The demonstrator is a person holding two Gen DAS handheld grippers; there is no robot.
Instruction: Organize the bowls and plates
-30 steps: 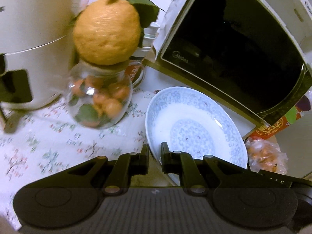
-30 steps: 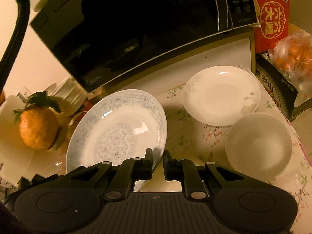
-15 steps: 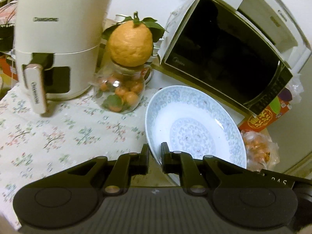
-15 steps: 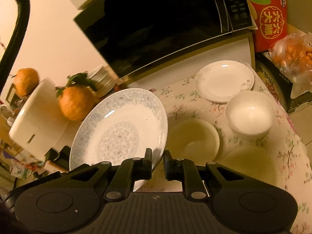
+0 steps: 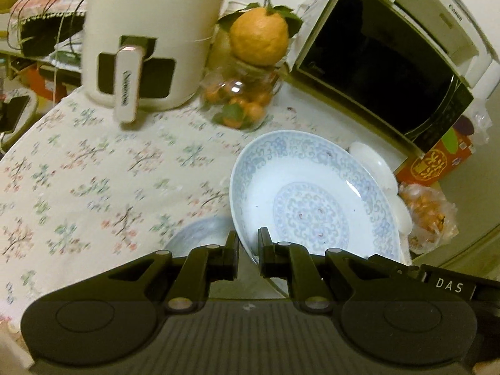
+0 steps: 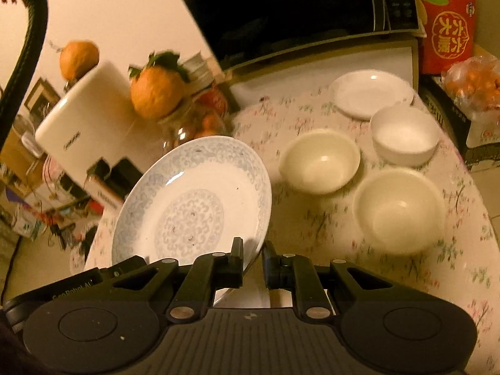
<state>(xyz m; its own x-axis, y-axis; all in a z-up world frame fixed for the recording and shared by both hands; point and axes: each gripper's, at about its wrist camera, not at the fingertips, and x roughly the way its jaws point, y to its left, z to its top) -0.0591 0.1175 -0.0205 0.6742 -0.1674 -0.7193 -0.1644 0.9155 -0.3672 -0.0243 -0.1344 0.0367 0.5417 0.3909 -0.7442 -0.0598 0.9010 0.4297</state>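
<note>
**Blue-patterned plate gripped at its rim by both grippers above the table**

Seen from the left wrist camera, the left gripper (image 5: 248, 251) has its two black fingers (image 5: 232, 254) clamped on the near rim of the blue-patterned plate (image 5: 312, 200), one finger on each face of the edge. That plate sits tilted, clear of the floral tablecloth (image 5: 93, 172). Just under its left edge, a second blue-patterned dish (image 5: 197, 234) lies blurred on the cloth. Behind the plate's far rim, a white plate (image 5: 372, 162) peeks out. Farther back stand a white air fryer (image 5: 150, 37), a glass jar of small oranges (image 5: 240, 100) with a large leafy citrus fruit (image 5: 259, 40) resting on its mouth, and a black-doored microwave (image 5: 375, 62). To the right lie a red carton (image 5: 437, 162) and a clear bag of oranges (image 5: 428, 215).

From the right wrist camera, the right gripper (image 6: 253, 264) likewise pinches the same plate at its lower right rim, fingers closed on the edge, with the plate tilted up to the left. Right of it, on the cloth, stand two cream bowls, one nearer (image 6: 400, 206) and one farther (image 6: 318, 159), close together. Beyond them a white bowl (image 6: 404, 134) sits just in front of the white plate, which lies near the base of the microwave. A black cable (image 6: 28, 47) arcs along the left edge.
</note>
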